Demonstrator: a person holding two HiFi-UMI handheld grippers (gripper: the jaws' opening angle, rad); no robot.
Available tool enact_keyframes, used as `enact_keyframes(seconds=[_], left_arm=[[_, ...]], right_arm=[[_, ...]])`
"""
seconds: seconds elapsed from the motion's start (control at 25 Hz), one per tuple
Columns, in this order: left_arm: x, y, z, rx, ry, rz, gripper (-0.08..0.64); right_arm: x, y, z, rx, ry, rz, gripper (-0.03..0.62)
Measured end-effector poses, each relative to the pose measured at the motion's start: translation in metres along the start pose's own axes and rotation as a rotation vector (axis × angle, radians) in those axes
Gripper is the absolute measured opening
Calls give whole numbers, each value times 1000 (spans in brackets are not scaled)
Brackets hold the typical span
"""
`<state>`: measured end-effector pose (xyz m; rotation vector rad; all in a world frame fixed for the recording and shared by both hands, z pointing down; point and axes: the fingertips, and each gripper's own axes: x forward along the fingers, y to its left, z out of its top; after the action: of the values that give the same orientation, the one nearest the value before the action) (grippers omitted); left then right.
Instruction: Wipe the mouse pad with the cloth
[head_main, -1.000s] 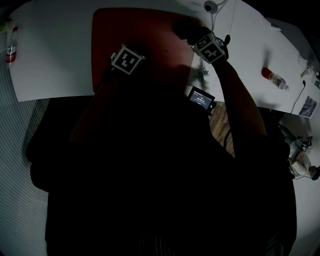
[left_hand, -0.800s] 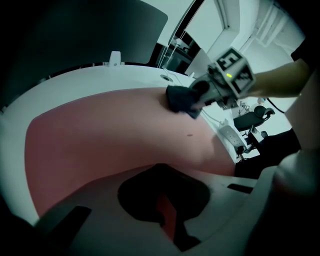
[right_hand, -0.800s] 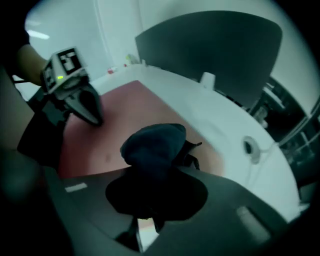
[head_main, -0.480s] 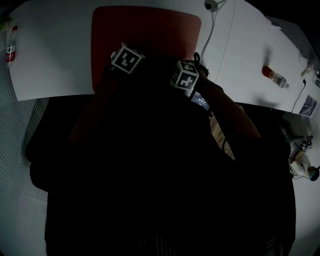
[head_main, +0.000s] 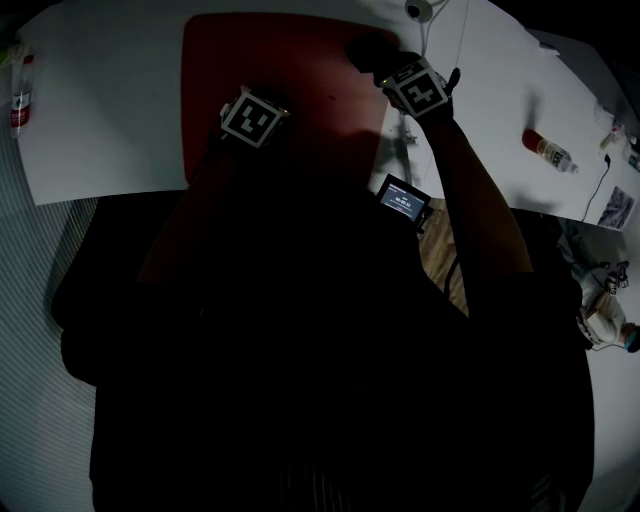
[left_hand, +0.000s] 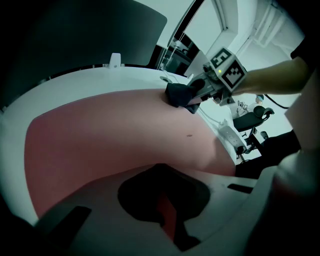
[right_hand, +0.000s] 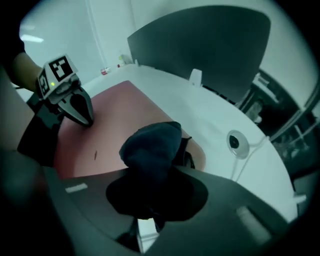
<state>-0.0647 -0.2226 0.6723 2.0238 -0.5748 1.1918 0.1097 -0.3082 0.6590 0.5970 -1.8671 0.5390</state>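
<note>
Plainly the right tool (left_hand: 194, 96) was clamped on a bunched dark cloth (right_hand: 150, 142), pressed onto the red mouse pad (head_main: 290, 70) at its upper-right corner in the head view. From there nearly the whole pad lay to the left and downward in the frame, so the next stroke would likely run that way. The left tool (right_hand: 84, 116), jaws together, rested its tips mid-pad, seemingly pinning it to the white desk (head_main: 110, 110).
</note>
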Motion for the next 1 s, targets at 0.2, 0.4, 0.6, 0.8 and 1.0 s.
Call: enact_keyframes(seconds=[0.2, 0.4, 0.6, 0.8, 1.0], left_arm=[[1, 0, 0, 5, 0, 15, 5], [0, 2, -2, -9, -8, 38, 5], [-1, 1, -4, -43, -97, 77, 5], [-37, -20, 20, -82, -306, 65, 5], [-95, -60, 33, -41, -443, 23, 5]], right_arm=[[5, 88, -6, -54, -22, 75, 61], [16, 242, -21, -332, 86, 434, 61], [7, 247, -18, -438, 161, 448, 63], [-48, 206, -10, -152, -6, 487, 63], [-120, 153, -6, 68, -219, 458, 64]])
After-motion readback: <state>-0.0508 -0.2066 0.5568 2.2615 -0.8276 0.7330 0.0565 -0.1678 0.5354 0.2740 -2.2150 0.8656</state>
